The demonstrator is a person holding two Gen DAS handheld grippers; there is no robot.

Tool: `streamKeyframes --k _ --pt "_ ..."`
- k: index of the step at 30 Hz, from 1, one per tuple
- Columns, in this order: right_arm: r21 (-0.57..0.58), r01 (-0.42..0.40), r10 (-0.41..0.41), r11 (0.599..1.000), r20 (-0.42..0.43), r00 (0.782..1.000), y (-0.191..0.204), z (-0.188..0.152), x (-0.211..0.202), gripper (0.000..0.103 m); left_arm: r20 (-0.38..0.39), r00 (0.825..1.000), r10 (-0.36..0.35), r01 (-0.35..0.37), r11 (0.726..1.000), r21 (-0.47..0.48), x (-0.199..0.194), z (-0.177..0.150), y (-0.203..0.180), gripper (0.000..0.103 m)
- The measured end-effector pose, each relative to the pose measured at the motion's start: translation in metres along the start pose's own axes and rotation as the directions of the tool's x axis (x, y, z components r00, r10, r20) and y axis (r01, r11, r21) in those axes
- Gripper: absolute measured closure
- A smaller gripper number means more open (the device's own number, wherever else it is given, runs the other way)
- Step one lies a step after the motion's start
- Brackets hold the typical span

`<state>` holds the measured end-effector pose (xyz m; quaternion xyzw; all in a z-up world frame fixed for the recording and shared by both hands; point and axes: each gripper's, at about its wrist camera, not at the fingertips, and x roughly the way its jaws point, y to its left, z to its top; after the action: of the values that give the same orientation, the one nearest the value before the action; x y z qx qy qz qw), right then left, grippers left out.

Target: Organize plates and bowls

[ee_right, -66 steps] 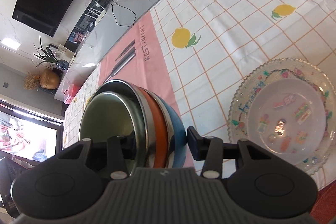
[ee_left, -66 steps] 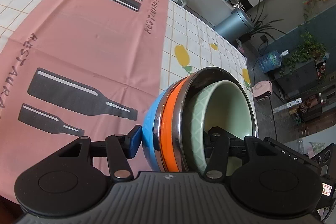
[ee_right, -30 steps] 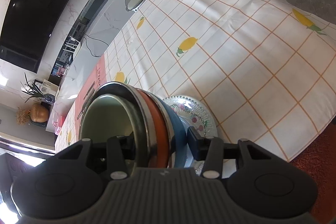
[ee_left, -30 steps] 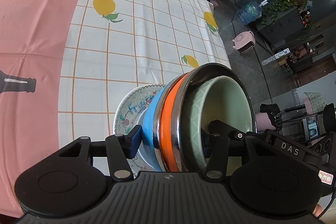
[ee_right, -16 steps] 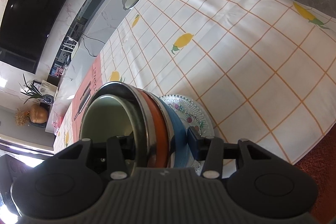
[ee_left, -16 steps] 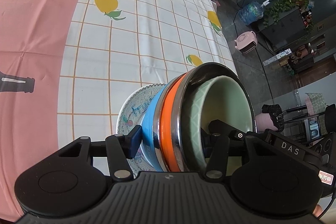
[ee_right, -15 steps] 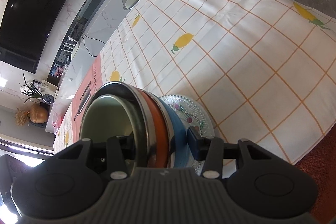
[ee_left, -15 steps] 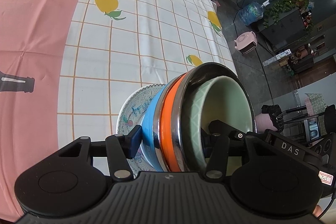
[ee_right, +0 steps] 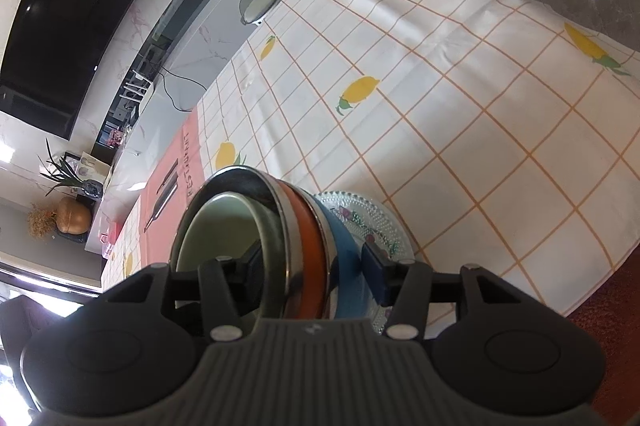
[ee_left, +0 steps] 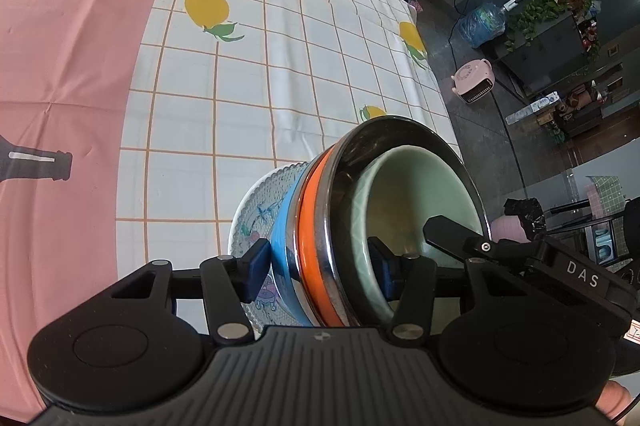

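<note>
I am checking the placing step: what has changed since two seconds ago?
The bowl stack moved from above the pink runner to over the patterned plate. The jaws of the right gripper have just been opening, leaving a gap at the blue bowl. The left gripper stays clamped.

"RESTAURANT" on pink mat [ee_left: 72, 58]; "DAS" on right tongs [ee_left: 582, 276]

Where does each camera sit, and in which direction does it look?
Left wrist: sits on the left gripper, looking steeply down at the nested bowl stack over the patterned glass plate; a fingertip shows at the bottom right.
Right wrist: sits on the right gripper, looking steeply down from the opposite side; its jaws have just been opening around the stack's wall.
Shared: bowl stack, plate, lemon tablecloth.
</note>
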<state>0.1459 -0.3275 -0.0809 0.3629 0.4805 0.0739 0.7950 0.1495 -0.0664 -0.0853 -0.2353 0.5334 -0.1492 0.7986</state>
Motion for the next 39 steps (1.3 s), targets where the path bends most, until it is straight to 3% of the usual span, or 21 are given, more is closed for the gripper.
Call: streamKeyframes --k 2,4,11,20,24,31,34,36,39 --pt "-0.018 -0.002 0.002 1.0 0.018 1.0 0.004 0.002 -0.006 0.05 0.01 1.0 -0.001 0.001 1.0 0.005 -0.003 0.001 -0.001 0.042" --pt "-0.042 0.008 -0.007 0.999 0.033 0.999 0.009 0.003 -0.011 0.042 0.025 1.0 -0.002 0.002 1.0 0.013 -0.008 0.001 -0.003 0.037" --pt "-0.148 0.052 -0.04 0.988 0.082 0.996 0.031 0.0 -0.026 0.038 0.099 0.995 0.003 -0.012 0.996 0.092 -0.038 0.003 -0.015 0.032" --pt "-0.343 0.114 -0.051 0.932 0.189 0.981 0.071 -0.019 -0.054 0.03 0.288 0.958 0.01 -0.091 0.958 0.271 -0.095 -0.013 -0.036 0.031" --pt "-0.439 0.143 -0.033 0.887 0.248 0.968 0.092 -0.034 -0.069 0.024 0.39 0.921 0.015 -0.158 0.928 0.337 -0.119 -0.026 -0.041 0.031" --pt "-0.539 0.172 0.03 0.825 0.346 0.938 0.112 -0.071 -0.095 0.012 0.555 0.832 0.024 -0.307 0.853 0.423 -0.149 -0.06 -0.049 0.031" --pt "-0.531 0.189 0.039 0.826 0.389 0.92 0.115 -0.086 -0.102 0.003 0.617 0.787 0.022 -0.367 0.82 0.44 -0.157 -0.075 -0.049 0.026" --pt "-0.517 0.199 0.034 0.833 0.408 0.912 0.115 -0.095 -0.105 0.003 0.646 0.763 0.026 -0.396 0.809 0.434 -0.162 -0.082 -0.049 0.025" --pt "-0.506 0.199 0.022 0.839 0.397 0.917 0.114 -0.107 -0.106 0.003 0.665 0.745 0.041 -0.415 0.81 0.415 -0.167 -0.089 -0.046 0.016"
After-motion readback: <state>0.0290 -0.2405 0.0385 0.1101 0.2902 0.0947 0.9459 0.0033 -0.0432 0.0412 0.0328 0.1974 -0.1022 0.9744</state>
